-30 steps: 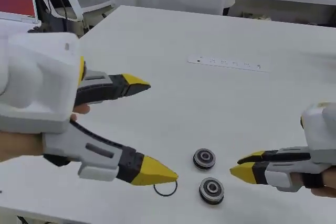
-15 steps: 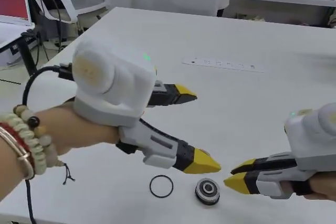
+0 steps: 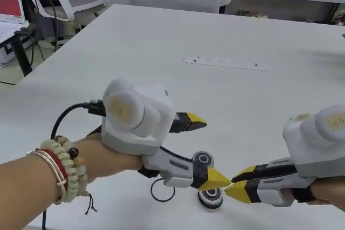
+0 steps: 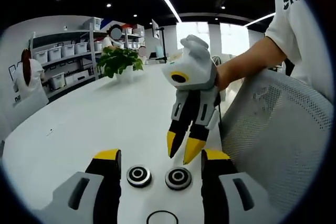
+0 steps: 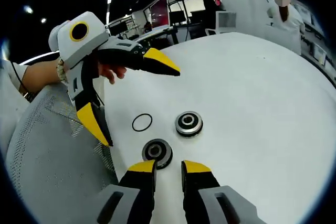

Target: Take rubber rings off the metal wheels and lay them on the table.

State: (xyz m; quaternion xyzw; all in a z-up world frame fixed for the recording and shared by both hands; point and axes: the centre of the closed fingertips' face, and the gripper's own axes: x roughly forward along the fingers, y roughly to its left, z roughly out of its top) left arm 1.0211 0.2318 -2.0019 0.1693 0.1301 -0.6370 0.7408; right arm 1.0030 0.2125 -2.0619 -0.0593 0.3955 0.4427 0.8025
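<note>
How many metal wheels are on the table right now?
2. One metal wheel lies just ahead of the right gripper; the other lies beyond it, beside the loose rubber ring.

Our left gripper (image 3: 213, 150) and right gripper (image 3: 232, 183) have white bodies, black jaws, yellow tips; behind the left claw we wear beaded bracelets (image 3: 61, 168) beside a black cable (image 3: 66, 118).

Matt table (image 3: 161, 41) — shiny metal wheels (image 5: 189, 123), rubber ring (image 5: 142, 122).
</note>
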